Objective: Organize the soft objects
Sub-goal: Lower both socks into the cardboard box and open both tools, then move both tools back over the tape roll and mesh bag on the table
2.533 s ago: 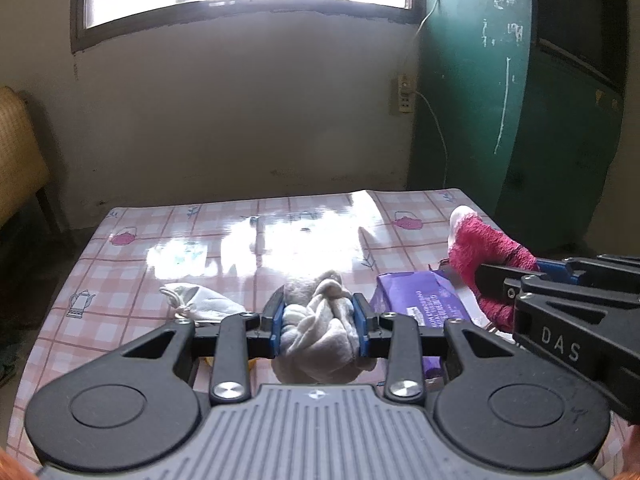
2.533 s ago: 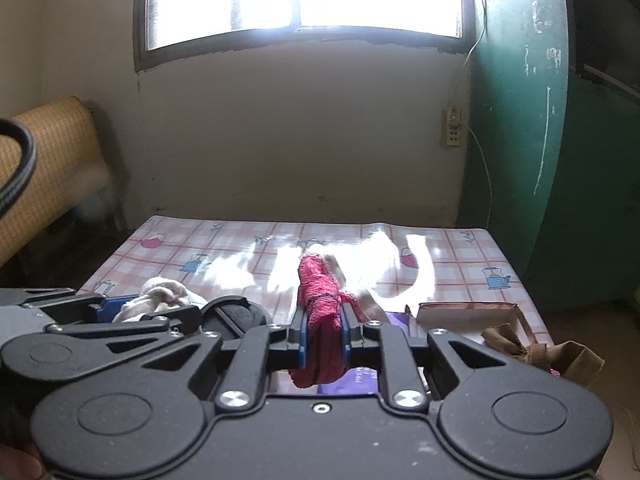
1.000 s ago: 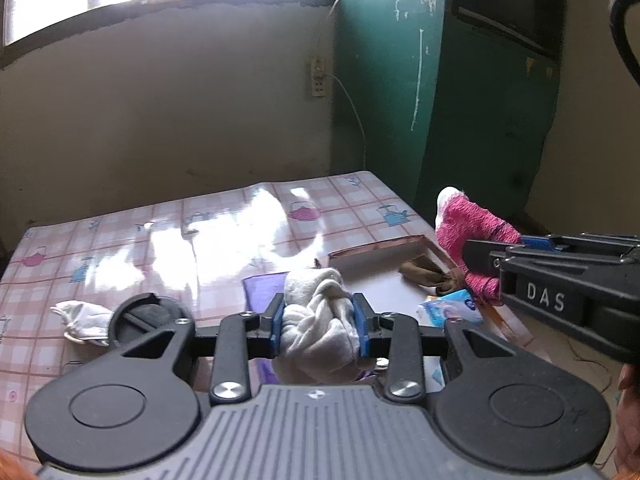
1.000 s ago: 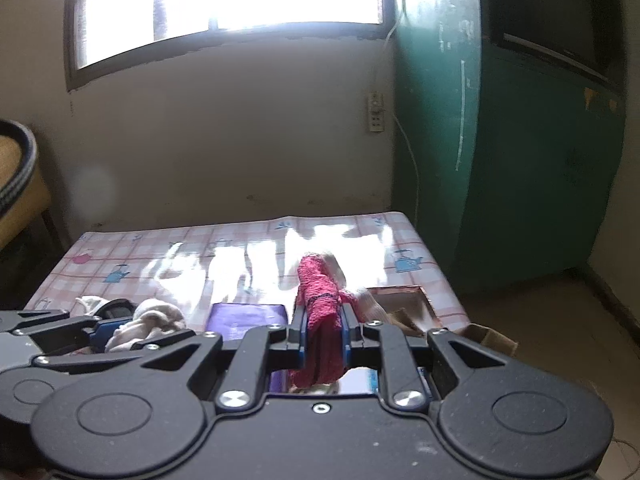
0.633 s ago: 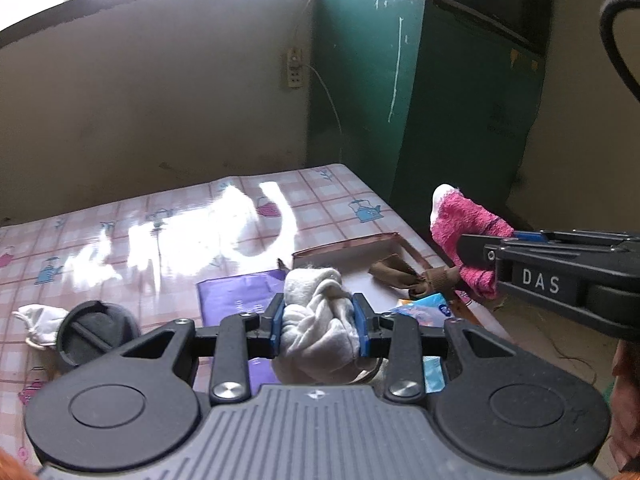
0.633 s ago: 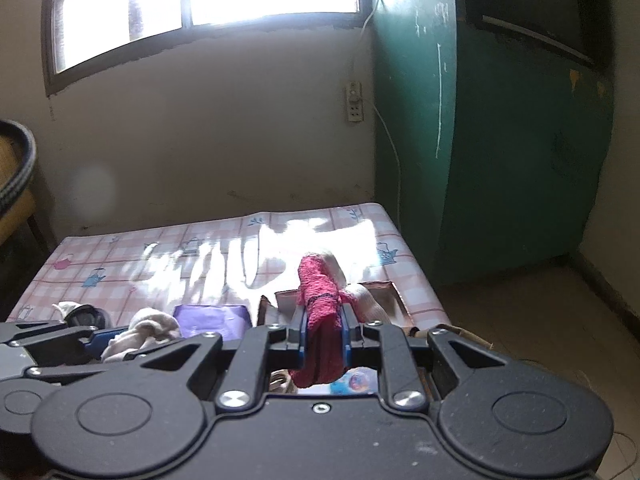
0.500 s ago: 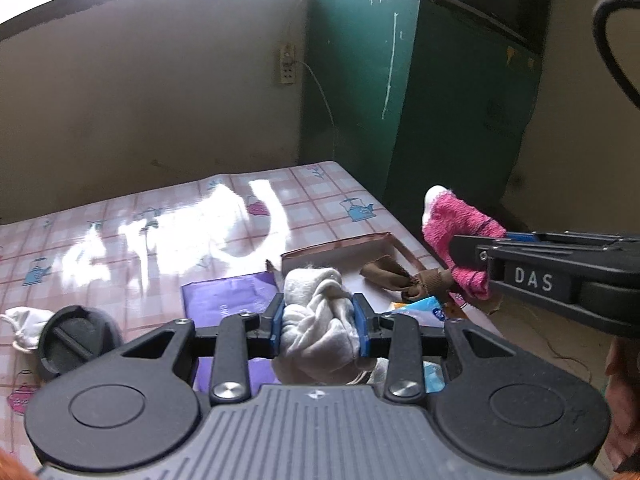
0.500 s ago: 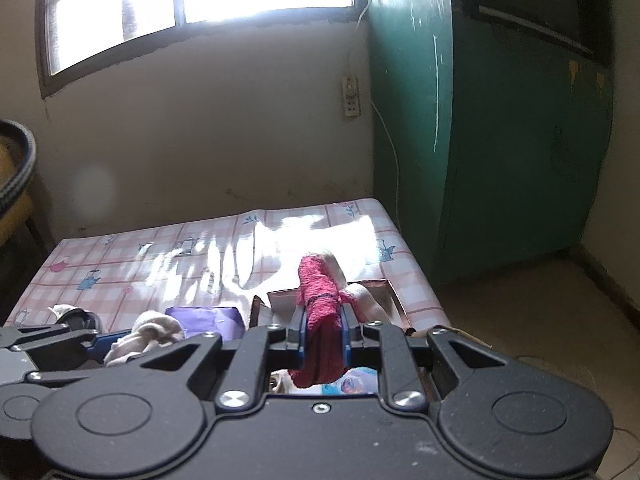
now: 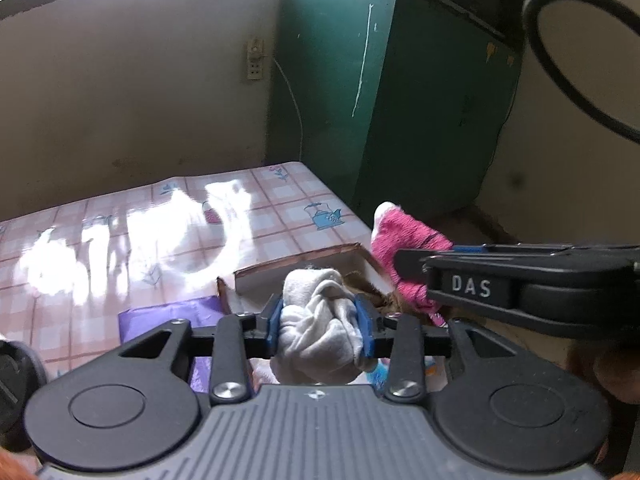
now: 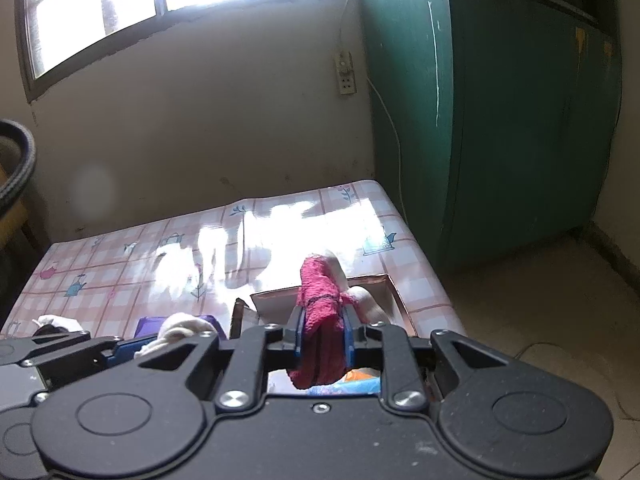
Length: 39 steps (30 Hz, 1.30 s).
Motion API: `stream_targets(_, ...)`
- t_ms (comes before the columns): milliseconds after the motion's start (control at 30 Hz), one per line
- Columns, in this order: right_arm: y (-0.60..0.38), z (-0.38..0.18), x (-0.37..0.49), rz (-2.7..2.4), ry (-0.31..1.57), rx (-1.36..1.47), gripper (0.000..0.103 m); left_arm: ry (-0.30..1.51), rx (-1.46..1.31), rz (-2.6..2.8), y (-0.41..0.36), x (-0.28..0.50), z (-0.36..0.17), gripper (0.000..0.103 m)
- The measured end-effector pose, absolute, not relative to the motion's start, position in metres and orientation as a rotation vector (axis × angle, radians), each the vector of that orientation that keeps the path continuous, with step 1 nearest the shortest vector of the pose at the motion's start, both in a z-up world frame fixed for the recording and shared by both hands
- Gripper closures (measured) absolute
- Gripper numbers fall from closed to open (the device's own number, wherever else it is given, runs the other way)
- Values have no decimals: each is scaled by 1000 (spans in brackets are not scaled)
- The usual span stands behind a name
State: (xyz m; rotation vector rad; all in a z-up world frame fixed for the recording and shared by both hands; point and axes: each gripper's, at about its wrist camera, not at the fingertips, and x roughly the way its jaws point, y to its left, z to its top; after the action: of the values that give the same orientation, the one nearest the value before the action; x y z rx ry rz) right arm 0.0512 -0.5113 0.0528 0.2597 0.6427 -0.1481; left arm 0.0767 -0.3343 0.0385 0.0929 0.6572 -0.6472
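My left gripper (image 9: 320, 320) is shut on a bunched white sock (image 9: 320, 336) and holds it above the near side of an open cardboard box (image 9: 296, 266) at the table's right end. My right gripper (image 10: 323, 332) is shut on a pink sock (image 10: 320, 320) over the same box (image 10: 384, 284). The pink sock (image 9: 404, 248) and right gripper also show at the right of the left wrist view. The white sock (image 10: 180, 330) and left gripper show at the lower left of the right wrist view. Brown cloth (image 9: 372, 288) lies inside the box.
A purple packet (image 9: 168, 316) lies left of the box on the pink checked tablecloth (image 9: 120, 240). A black round lid (image 9: 16, 364) and another white sock (image 10: 56, 322) lie farther left. A green cabinet (image 10: 500, 120) stands right of the table. The floor (image 10: 540, 300) lies beyond the right edge.
Both grippers have swung right along the table with their socks still held, from over the purple packet to over the cardboard box at the table's right end.
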Motion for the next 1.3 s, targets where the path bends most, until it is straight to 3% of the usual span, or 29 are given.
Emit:
stream_targets(100, -514, 51, 57, -152, 645, 268, 69, 662, 99, -664, -339, 82, 35, 56)
stream_targets(133, -515, 49, 59, -150, 643, 274, 65, 658, 92, -671, -340, 83, 34, 43)
stream_targets(167, -516, 49, 59, -146, 639, 281, 53, 654, 82, -677, -339, 84, 33, 28)
stream_targets(233, -518, 48, 60, -147, 628, 295, 43, 635, 67, -664, -335, 84, 34, 25)
stream_targets(267, -518, 49, 59, -144, 625, 299, 43, 633, 62, -664, -334, 85, 34, 22)
stream_targets(500, -510, 64, 40, -154, 583, 283, 41, 613, 66, -601, -318, 78, 51, 21)
stream_targets(667, -494, 77, 19, -183, 557, 236, 35, 616, 110, -535, -300, 68, 65, 20)
stream_targets(1300, -411, 98, -9, -86, 555, 197, 34, 598, 95, -391, -222, 40, 91, 19)
